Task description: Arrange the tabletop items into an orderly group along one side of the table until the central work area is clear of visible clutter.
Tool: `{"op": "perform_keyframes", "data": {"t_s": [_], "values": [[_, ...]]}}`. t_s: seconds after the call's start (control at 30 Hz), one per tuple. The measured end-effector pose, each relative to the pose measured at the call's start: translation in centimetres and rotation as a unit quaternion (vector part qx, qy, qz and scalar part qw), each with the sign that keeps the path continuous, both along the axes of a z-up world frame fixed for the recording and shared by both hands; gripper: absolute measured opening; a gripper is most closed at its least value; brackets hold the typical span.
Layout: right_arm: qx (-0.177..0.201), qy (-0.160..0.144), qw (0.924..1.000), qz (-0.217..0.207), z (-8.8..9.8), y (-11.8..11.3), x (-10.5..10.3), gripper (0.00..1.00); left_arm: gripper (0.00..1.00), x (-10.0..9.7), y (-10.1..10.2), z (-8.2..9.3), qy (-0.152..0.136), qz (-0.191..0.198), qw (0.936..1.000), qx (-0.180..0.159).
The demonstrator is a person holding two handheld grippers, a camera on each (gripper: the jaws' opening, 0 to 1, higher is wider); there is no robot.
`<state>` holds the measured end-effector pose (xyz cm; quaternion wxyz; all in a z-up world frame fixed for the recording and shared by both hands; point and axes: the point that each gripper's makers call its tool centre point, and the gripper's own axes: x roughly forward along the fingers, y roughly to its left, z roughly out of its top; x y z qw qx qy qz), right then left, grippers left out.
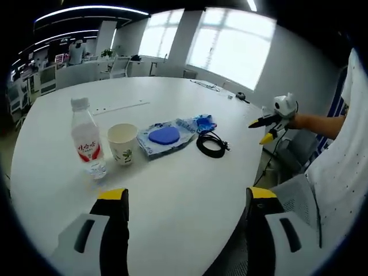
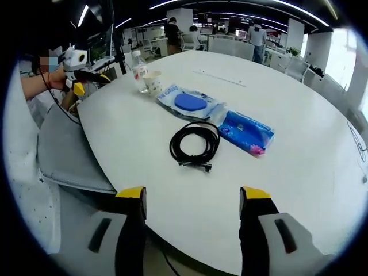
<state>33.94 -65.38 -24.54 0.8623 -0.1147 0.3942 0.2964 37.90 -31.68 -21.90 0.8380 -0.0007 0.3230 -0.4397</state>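
Note:
Along the near side of the white table stand a clear water bottle with a red label and a paper cup. Beside them lie a clear pack holding a blue disc, a blue packet and a coiled black cable. My left gripper is open over the table edge, with nothing between its jaws. My right gripper is open too, just short of the cable. Beyond it lie the blue packet, the disc pack, the cup and the bottle.
A grey chair stands at the table's edge. A thin cable and a small dark item lie on the far side of the table. Desks, chairs and people are in the background.

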Motion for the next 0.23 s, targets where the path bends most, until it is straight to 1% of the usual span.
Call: {"op": "perform_keyframes", "data": {"t_s": [0.23], "values": [[0.001,0.002,1.0,0.009,0.05,0.64,0.27,0.64,0.85,-0.03,-0.35,0.1,0.0,0.001,1.0,-0.006]]}}
